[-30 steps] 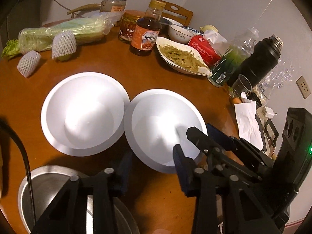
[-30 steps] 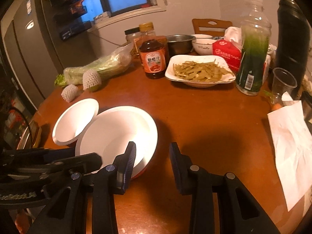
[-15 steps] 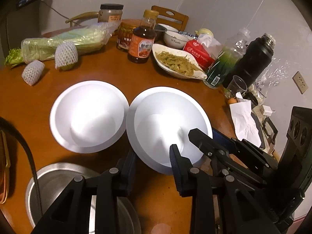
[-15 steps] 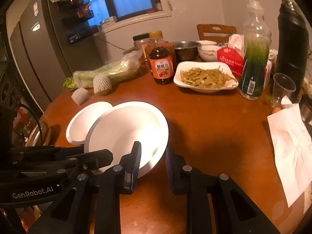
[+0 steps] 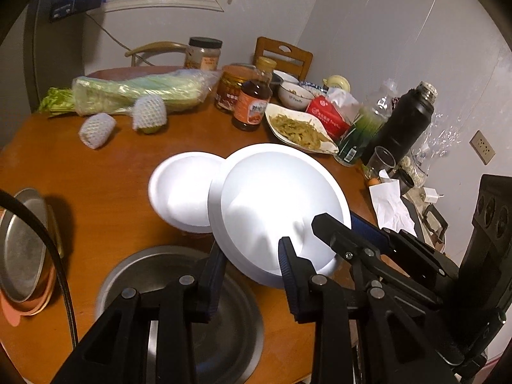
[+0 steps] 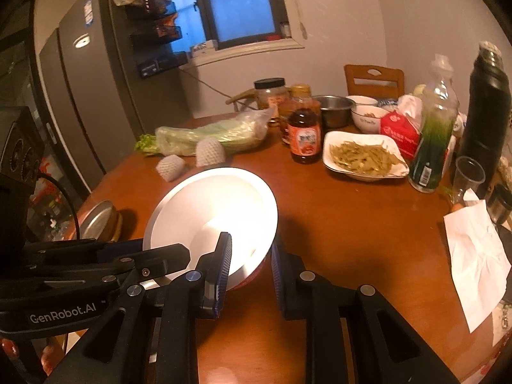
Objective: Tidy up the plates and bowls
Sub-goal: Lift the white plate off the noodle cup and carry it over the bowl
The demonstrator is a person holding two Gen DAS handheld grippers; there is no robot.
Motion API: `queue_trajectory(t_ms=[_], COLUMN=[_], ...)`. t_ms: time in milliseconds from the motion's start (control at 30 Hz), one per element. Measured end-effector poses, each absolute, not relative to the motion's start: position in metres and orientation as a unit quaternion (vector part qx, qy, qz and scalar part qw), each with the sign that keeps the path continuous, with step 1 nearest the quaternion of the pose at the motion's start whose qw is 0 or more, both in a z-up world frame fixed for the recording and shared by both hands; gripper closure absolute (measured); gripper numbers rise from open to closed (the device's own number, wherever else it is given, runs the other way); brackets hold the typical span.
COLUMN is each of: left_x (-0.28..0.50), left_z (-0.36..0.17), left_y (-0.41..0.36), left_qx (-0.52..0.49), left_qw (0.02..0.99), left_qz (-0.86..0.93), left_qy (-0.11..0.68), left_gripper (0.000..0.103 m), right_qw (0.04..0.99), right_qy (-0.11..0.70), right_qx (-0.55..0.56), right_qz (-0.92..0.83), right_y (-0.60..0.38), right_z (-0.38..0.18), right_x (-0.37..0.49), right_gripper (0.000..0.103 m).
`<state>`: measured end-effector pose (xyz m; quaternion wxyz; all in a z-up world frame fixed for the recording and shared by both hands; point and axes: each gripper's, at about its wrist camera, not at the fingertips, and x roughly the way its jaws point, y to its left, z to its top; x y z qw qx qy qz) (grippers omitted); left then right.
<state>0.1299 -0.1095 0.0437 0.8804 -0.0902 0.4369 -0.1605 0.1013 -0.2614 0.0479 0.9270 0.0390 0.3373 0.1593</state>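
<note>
A deep white plate (image 5: 275, 198) with a reddish underside hangs tilted above the brown table (image 5: 96, 166). My left gripper (image 5: 252, 265) is shut on its near rim. My right gripper (image 5: 323, 220) is shut on the rim beside it. In the right wrist view the same plate (image 6: 217, 204) sits between the right gripper's (image 6: 249, 256) pads, with the left gripper (image 6: 166, 256) clamped on its left edge. A second white plate (image 5: 182, 188) lies flat on the table, its right edge hidden under the lifted one.
A steel basin (image 5: 166, 275) sits just below my left fingers and a steel plate (image 5: 19, 243) lies at the table's left edge. Behind stand a dish of vegetable strips (image 5: 300, 128), a sauce bottle (image 5: 252, 105), a black flask (image 5: 406, 121), a plastic cup (image 5: 382, 160) and bagged cabbage (image 5: 134, 92).
Both grippers closed on the right-hand white plate's rim and lifted it off the table. It now tilts and overlaps the edge of the other plate.
</note>
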Motion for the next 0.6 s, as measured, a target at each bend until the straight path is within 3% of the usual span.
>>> queue_trajectory(t_ms=[600], left_x=[0.081], left_z=[0.062], left_y=[-0.039], left_qx=[-0.104], left_qw=[0.896], left_qz=[-0.142], left_qy=[0.407], left_gripper=[0.07], right_qw=[0.924], right_qy=[0.328], right_qx=[0.016], right_qz=[0.195], right_y=[-0.193], right_z=[0.068], right_x=[0.062], right_gripper=[0.078])
